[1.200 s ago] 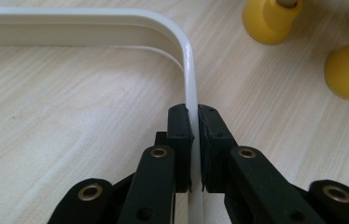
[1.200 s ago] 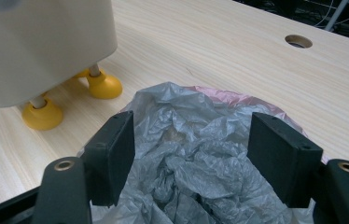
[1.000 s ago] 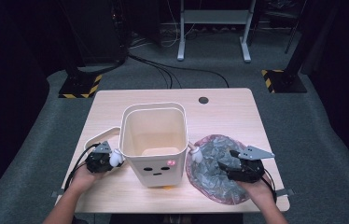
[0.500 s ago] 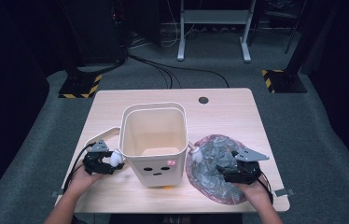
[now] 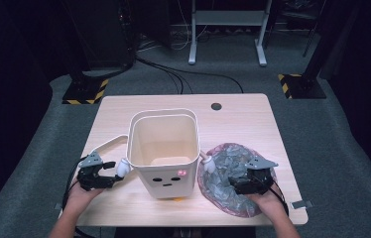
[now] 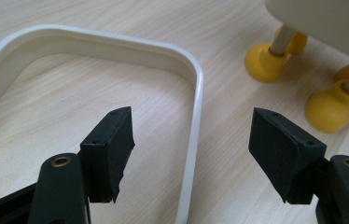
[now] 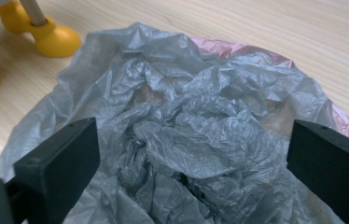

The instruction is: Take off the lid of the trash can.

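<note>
Left tool (image 5: 111, 174): near-left on tabletop (image 5: 243, 116), jaws parted, nothing gripped; in left gripper view (image 6: 191, 151), straddling the white rim ring (image 6: 195, 88) without pads pressing on it. Ring lying flat on the wood, just left of the bin.

Right tool (image 5: 238, 184): near-right, over the crumpled grey plastic bag (image 5: 223, 168); jaws spread wide, just been opening further, bag folds between them in right gripper view (image 7: 191, 158), not pinched.

Cream waste bin (image 5: 163, 148): upright at tabletop centre, face print on near wall, standing on yellow ball feet (image 6: 262, 60). Between the two tools.

Grey plastic bag: heaped on the near-right tabletop, just right of the bin, pink edge showing along its near and right border.
</note>
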The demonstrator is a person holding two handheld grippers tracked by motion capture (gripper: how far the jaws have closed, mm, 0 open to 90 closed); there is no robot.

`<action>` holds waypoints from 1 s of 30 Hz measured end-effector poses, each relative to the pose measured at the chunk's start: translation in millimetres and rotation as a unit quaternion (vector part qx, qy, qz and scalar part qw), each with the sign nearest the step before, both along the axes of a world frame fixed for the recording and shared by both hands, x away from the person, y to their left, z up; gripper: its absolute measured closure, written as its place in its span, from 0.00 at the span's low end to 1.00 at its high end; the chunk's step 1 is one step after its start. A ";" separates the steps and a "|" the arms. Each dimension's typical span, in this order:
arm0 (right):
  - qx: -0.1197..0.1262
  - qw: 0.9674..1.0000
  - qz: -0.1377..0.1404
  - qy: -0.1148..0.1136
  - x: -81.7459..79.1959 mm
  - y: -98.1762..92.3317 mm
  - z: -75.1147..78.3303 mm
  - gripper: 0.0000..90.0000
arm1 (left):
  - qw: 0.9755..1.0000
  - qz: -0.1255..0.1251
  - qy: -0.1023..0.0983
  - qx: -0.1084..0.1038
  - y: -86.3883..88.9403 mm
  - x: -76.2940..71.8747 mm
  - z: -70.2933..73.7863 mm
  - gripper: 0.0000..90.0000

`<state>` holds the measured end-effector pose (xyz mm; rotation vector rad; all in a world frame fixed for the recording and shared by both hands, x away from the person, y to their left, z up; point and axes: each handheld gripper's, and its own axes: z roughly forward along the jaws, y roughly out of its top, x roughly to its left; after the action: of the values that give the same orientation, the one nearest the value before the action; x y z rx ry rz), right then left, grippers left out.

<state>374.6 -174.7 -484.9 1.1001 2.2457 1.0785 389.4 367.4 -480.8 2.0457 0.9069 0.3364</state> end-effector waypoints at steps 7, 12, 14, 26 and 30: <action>-0.031 0.999 0.000 0.020 6.6 7.5 -8.6 0.01 | 1.000 0.007 -0.006 -0.002 3.7 -4.2 -0.1 0.34; -0.033 0.999 -0.002 0.030 10.8 7.8 -12.9 0.00 | 1.000 0.010 -0.005 -0.002 5.6 -5.5 -0.9 0.34; -0.033 0.999 -0.003 0.033 11.6 7.8 -14.1 0.00 | 1.000 0.010 -0.005 -0.003 5.9 -5.6 -1.2 0.34; -0.046 0.998 -0.003 0.053 17.3 11.8 -24.5 0.01 | 1.000 0.014 -0.002 -0.006 10.7 -6.7 -6.0 0.34; -0.049 0.997 -0.001 0.056 17.5 12.3 -26.0 0.06 | 1.000 0.013 -0.006 -0.003 9.9 -8.7 -4.6 0.34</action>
<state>392.1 -162.4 -510.9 1.1480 2.3560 0.9158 380.7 377.4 -485.4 2.0265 0.9273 0.3590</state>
